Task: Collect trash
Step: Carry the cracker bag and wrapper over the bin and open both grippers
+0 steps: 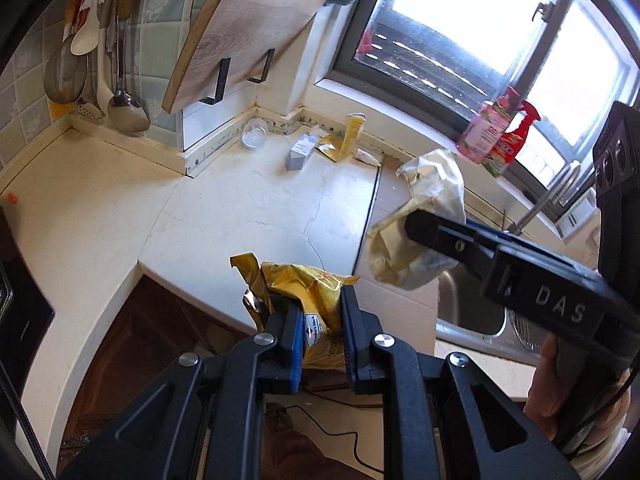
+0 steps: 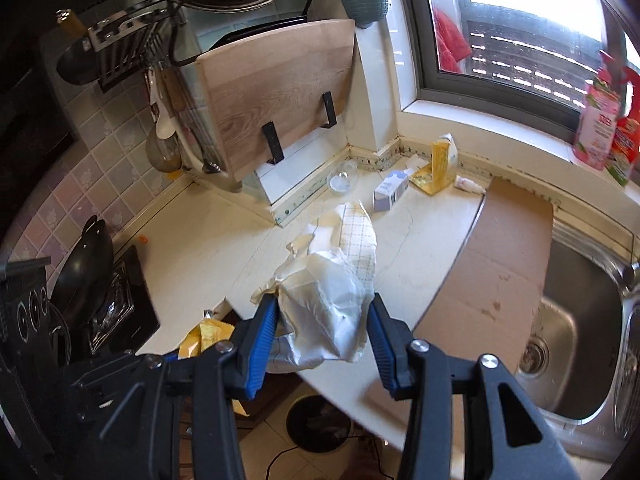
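Observation:
My left gripper (image 1: 320, 320) is shut on a crumpled gold foil snack bag (image 1: 312, 292), held above the front edge of the white counter (image 1: 224, 216). My right gripper (image 2: 324, 320) is shut on a crumpled white paper wrapper (image 2: 328, 292), held over the counter; it also shows in the left wrist view (image 1: 424, 224). More trash lies at the back of the counter: a small white and blue carton (image 2: 390, 190), a yellow packet (image 2: 438, 168) and a small white tube (image 2: 468, 185). The gold bag shows in the right wrist view (image 2: 204, 336) at lower left.
A cardboard sheet (image 2: 500, 264) covers part of the steel sink (image 2: 580, 320). A wooden cutting board (image 2: 280, 96) hangs on a rack. A glass bowl (image 2: 342, 180) sits at the back. Spray bottles (image 2: 604, 128) stand on the sill. A black wok (image 2: 84, 264) is at left.

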A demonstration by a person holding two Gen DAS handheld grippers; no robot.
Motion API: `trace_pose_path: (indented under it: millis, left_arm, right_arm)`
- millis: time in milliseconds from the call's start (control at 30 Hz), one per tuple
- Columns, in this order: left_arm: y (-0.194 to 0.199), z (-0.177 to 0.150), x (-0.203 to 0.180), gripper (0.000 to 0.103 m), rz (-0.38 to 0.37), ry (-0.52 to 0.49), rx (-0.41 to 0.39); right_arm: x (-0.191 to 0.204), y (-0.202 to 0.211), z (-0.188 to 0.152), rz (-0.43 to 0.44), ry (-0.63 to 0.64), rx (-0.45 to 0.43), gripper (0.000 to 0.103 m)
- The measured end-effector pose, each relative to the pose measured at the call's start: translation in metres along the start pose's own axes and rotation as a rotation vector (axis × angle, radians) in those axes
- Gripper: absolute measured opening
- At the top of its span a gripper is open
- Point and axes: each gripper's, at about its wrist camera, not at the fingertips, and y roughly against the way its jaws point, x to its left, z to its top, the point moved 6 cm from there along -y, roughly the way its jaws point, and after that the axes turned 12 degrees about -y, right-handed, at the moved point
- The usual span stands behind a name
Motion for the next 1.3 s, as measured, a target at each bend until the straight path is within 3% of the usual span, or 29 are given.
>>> trace_pose_path:
  millis: [267, 567, 733, 1000, 1300]
  left_arm:
    - [0.015, -0.070, -0.009, 0.014, -0.027, -0.014, 0.062]
    - [-0.005, -0.159, 0.020, 0.014, 0.041, 0.005, 0.203]
    - [-0.043, -0.213, 0.049, 0.014, 0.074, 0.056, 0.316]
    - [-0.117, -0.288, 0.093, 0.014, 0.135, 0.136, 0.456]
    - [-0.191, -0.338, 0.140, 0.014, 0.179, 0.176, 0.538]
  right_arm:
    - [-0.003, 0.019, -0.080, -0.034, -0.003, 0.068, 0.045]
    - [0.006, -0.009, -0.158, -0.019, 0.015, 0.213, 0.045]
    - [0.009, -0.046, -0.197, -0.012, 0.037, 0.300, 0.045]
    - [-0.006, -0.139, -0.267, -0.031, 0.065, 0.410, 0.045]
    - [-0.032, -0.238, -0.339, -0.049, 0.053, 0.480, 0.045]
